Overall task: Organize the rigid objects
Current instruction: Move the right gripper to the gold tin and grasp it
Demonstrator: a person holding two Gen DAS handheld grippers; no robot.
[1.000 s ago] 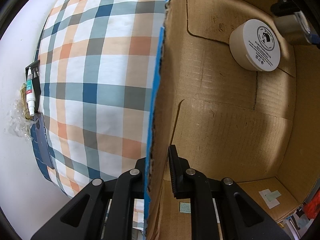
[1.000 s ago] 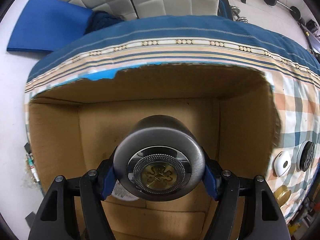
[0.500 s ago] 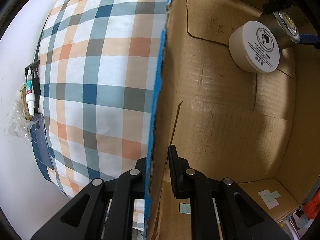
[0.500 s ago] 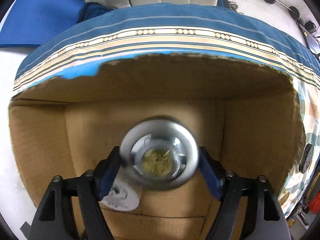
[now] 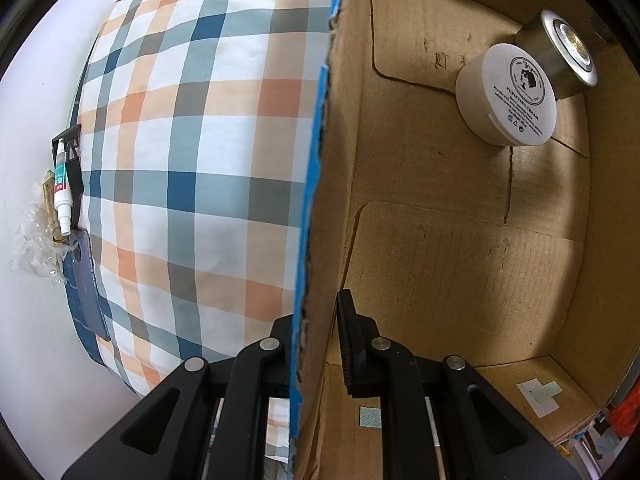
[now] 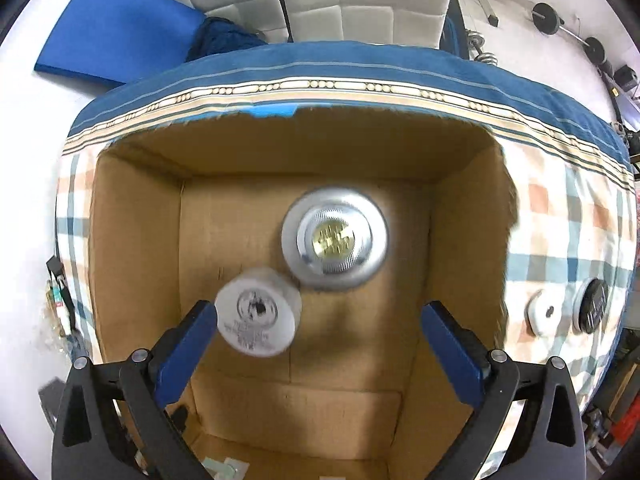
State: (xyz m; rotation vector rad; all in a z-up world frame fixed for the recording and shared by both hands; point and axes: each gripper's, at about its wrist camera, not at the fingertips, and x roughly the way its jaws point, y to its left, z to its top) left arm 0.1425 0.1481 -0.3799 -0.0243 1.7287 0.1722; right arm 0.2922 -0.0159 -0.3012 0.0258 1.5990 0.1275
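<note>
An open cardboard box (image 6: pixel 460 264) stands on a plaid cloth. A silver round tin with a gold centre (image 6: pixel 334 238) lies on the box floor next to a white cream jar (image 6: pixel 258 316). Both also show in the left wrist view, the tin (image 5: pixel 566 54) behind the jar (image 5: pixel 510 94). My right gripper (image 6: pixel 320 340) is open and empty above the box, well clear of the tin. My left gripper (image 5: pixel 316 320) is shut on the box's left wall (image 5: pixel 320 208), one finger outside and one inside.
The plaid cloth (image 5: pixel 192 152) covers the table. A white disc (image 6: pixel 544 314) and a black-faced round object (image 6: pixel 594 306) lie on the cloth right of the box. A small white bottle (image 5: pixel 62 188) and crumpled plastic lie at the cloth's left edge.
My right gripper has opened and let go of the silver tin, which now lies on the box floor beside the white jar. The gripper has risen. My left gripper has not moved.
</note>
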